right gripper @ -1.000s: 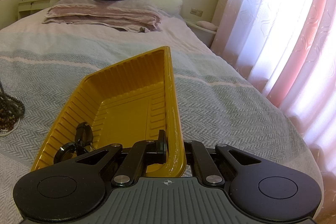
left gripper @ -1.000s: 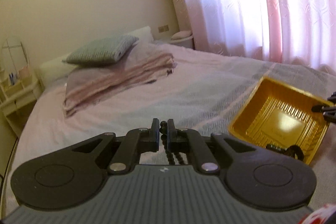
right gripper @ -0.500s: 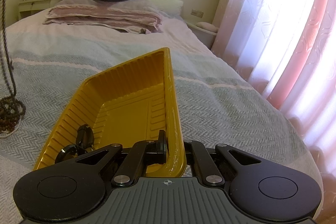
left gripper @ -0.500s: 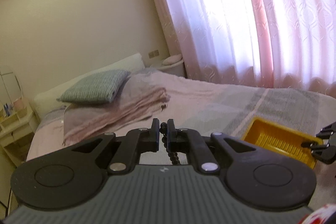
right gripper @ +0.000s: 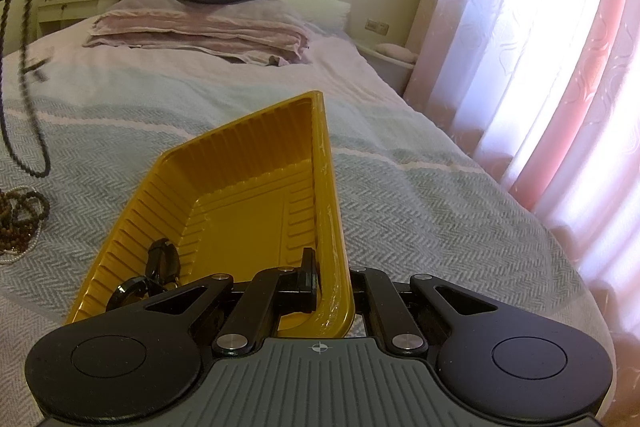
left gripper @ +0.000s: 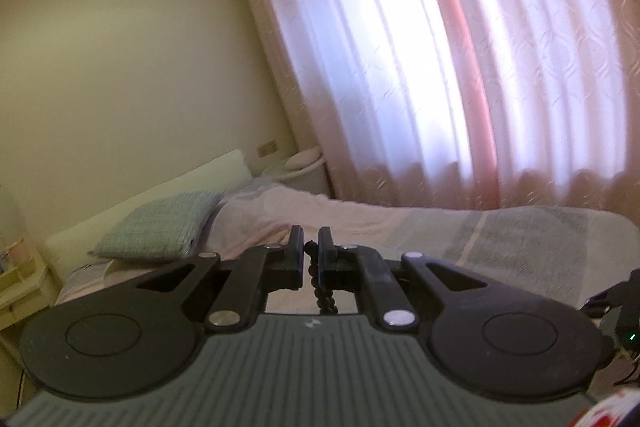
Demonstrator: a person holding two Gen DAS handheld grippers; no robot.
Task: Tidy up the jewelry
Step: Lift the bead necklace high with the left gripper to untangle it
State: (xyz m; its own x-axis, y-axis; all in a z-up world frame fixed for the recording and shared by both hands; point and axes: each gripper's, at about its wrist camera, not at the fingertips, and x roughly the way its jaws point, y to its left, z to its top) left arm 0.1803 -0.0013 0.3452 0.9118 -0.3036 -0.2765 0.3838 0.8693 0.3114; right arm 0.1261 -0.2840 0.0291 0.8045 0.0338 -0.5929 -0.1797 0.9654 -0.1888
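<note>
Lifted well higher than a second ago, the necklace now hangs as a long dark beaded loop at the left of the right wrist view, its bottom clear of the bed, where earlier it was only starting to rise off the heap. In the left wrist view the camera has tipped up from the tray to the curtain, so the tray has dropped out of sight there.

The left gripper is pinched narrow on the strand, with a few beads showing between and below its tips. The right gripper is clamped on the near rim of the yellow tray, one finger inside the wall and the other outside, steadying it on the bed. Inside the tray, by its near left corner, lie dark pieces, one ring-shaped; what they are is hard to tell. A heap of brown and pale beads remains on the bed left of the tray.

This looks like the carry step: one strand picked, not yet stored. Next, the left gripper would need to move right over the tray, lower until the loop pools on the floor, then release, taking care that the swinging tail does not drape over the rim.
</note>
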